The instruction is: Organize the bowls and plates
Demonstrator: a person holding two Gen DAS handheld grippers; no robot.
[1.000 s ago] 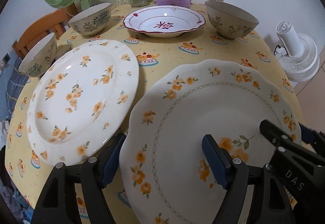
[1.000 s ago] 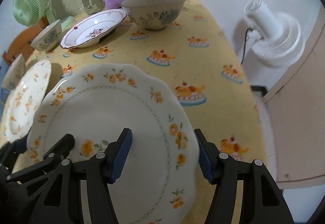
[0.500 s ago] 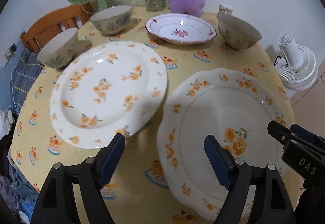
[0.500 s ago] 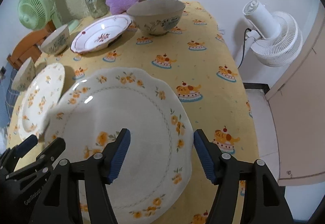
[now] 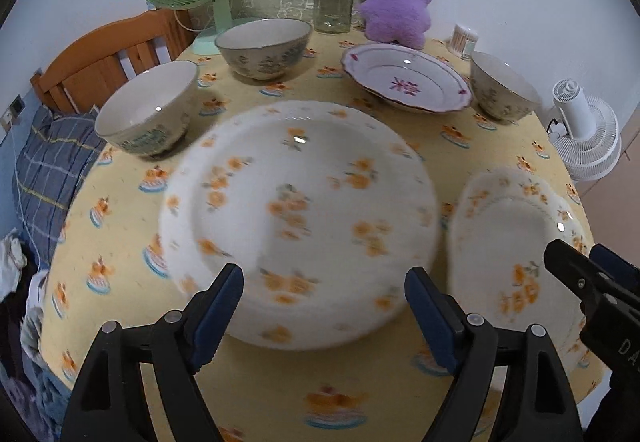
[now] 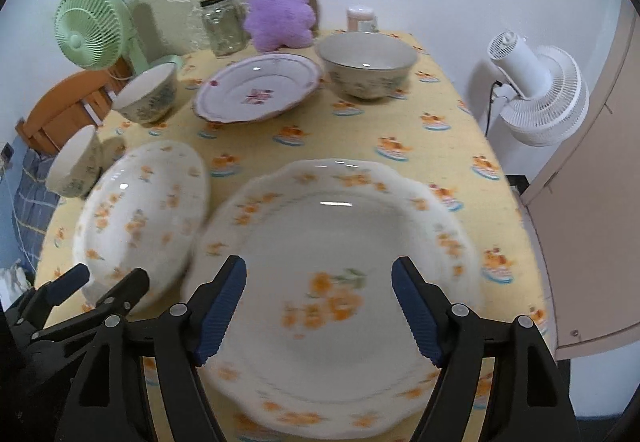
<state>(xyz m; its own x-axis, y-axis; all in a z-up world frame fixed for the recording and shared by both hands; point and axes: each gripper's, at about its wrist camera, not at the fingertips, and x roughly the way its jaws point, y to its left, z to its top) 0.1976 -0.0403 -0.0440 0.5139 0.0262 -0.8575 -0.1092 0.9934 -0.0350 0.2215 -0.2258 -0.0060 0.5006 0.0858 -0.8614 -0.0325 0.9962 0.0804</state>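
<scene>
Plates all lie single on the table: round floral plate [image 5: 296, 217] mid-frame, scalloped plate [image 6: 340, 282] beside it, red-trimmed plate [image 5: 406, 81] and three bowls [image 5: 264, 47] farther back, so we judge nothing stacked yet. Left gripper [image 5: 324, 312] gapes empty; right gripper [image 6: 318, 308] is opening, clamping nothing. Only our right view shows the pink door [image 6: 592, 226] at its right edge.

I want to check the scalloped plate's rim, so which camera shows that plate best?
The right wrist view: the scalloped plate fills its centre, nearly the whole wavy rim visible though blurred. The left wrist view shows the scalloped plate only at the right edge, foreshortened and partly hidden by the right gripper.
</scene>
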